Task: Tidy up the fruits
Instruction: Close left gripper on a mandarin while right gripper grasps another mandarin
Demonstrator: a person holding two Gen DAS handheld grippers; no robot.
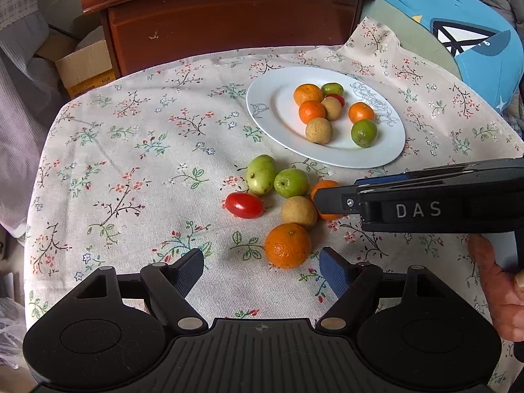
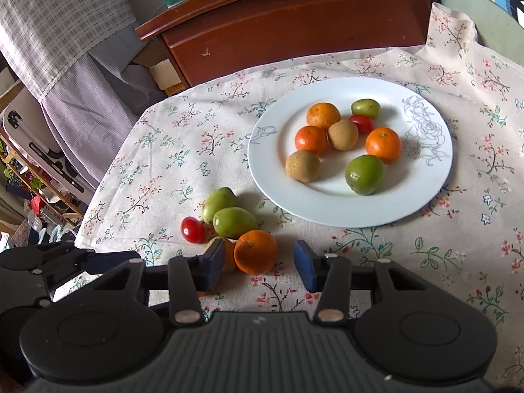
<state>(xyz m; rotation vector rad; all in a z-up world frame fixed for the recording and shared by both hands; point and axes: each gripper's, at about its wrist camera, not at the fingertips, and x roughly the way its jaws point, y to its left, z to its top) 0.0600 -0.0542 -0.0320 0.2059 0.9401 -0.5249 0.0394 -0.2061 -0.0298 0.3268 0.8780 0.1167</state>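
White plate (image 2: 435,190) w/ eight fruits is serving as landmark. Six loose fruits are lying on the floral cloth (image 1: 131,150) just beside plate's near-left rim. Right gripper (image 2: 258,263) is straddling an orange (image 2: 256,251) there, jaws spread, pads not pressing it. Left gripper (image 1: 262,270) is hovering nearer the camera, jaws wide, over another orange (image 1: 287,245), empty.
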